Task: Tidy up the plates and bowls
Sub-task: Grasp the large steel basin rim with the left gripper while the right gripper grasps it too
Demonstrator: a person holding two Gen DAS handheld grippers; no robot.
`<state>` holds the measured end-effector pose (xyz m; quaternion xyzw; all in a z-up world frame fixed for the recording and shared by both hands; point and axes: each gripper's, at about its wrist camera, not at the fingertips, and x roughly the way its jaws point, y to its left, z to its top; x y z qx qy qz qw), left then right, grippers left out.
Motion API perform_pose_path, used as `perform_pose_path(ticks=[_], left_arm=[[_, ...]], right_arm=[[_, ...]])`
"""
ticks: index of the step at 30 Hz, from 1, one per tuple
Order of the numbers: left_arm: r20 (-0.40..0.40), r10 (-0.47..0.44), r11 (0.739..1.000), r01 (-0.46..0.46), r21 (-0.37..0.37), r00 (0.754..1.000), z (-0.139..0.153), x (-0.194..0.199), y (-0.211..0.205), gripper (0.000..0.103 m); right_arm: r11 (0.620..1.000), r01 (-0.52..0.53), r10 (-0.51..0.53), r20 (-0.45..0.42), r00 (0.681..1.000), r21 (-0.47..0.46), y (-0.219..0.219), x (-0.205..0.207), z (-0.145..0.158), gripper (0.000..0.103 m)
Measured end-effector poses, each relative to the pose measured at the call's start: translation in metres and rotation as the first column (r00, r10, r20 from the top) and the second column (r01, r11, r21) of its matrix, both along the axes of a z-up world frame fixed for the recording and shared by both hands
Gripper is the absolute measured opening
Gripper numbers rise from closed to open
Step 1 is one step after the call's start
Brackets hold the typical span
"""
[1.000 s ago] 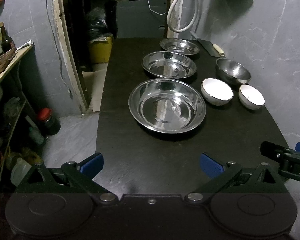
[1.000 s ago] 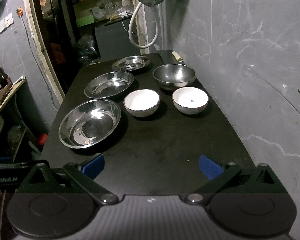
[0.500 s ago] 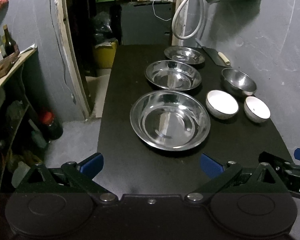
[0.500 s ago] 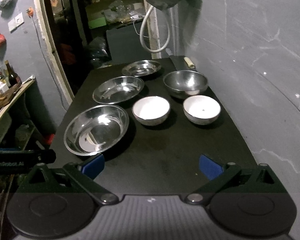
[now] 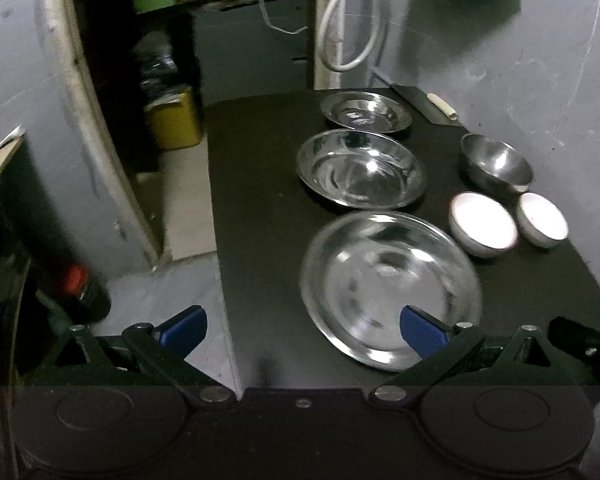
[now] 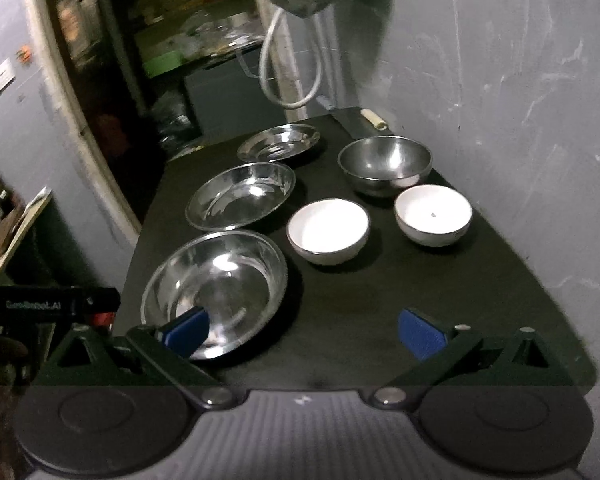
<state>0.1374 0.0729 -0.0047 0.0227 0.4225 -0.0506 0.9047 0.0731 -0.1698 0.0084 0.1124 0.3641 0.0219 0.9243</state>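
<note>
Both grippers, left and right, jaws apart and empty, hover at bench near edge by big plate; bowls toward wall edge; likely risk: slick steel rim slipping from pads.

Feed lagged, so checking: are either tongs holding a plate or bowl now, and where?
Nothing held. Left tongs and right tongs are both open, above the table.

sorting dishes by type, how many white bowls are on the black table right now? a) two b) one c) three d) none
a: two white bowls sit side by side in front of the steel bowl, right of the row of three steel plates.
</note>
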Motion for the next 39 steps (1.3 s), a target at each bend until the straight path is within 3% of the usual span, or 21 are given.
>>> perform_pose_path(ticks=[9, 13, 20, 24, 28, 30, 32, 36, 39], left_arm=[[0.047, -0.2, 0.98, 0.201, -0.008, 0.979, -0.012, 0.121, 0.08, 0.102], [0.037, -0.247, 0.969, 0.248, -0.024, 0.968, -0.014, 0.166, 0.092, 0.102], [-0.028, -0.319, 0.947, 0.317, -0.057, 0.947, -0.019, 0.222, 0.076, 0.102], [-0.065, -0.365, 0.927, 0.356, -0.115, 0.929, -0.031, 0.249, 0.064, 0.101], [-0.083, -0.476, 0.874, 0.461, -0.153, 0.876, -0.048, 0.275, 0.052, 0.093], [-0.092, -0.545, 0.834, 0.528, -0.161, 0.833, -0.056, 0.289, 0.043, 0.083], [-0.111, -0.588, 0.805, 0.567, -0.176, 0.801, -0.059, 0.3, 0.035, 0.076], [-0.113, -0.651, 0.752, 0.619, -0.226, 0.75, -0.062, 0.313, 0.025, 0.07], [-0.135, -0.676, 0.731, 0.637, -0.246, 0.724, -0.068, 0.317, 0.022, 0.054]], right_arm=[[0.971, 0.238, -0.238, 0.009, 0.971, -0.022, 0.057, 0.053, 0.004, 0.103], [0.969, 0.241, -0.24, 0.027, 0.97, -0.044, 0.076, 0.074, 0.011, 0.103], [0.99, 0.134, -0.132, 0.048, 0.99, -0.037, 0.087, 0.126, 0.01, 0.083], [0.989, 0.149, -0.148, 0.012, 0.989, -0.026, 0.08, 0.162, -0.001, 0.076], [0.982, 0.181, -0.183, -0.047, 0.982, -0.05, 0.077, 0.198, -0.02, 0.069], [0.969, 0.238, -0.243, -0.092, 0.966, -0.068, 0.076, 0.212, -0.03, 0.058], [0.957, 0.287, -0.291, -0.124, 0.948, -0.051, 0.073, 0.22, -0.038, 0.058], [0.934, 0.352, -0.358, -0.162, 0.919, -0.069, 0.073, 0.232, -0.05, 0.056], [0.93, 0.358, -0.368, -0.182, 0.912, -0.087, 0.075, 0.239, -0.055, 0.047]])
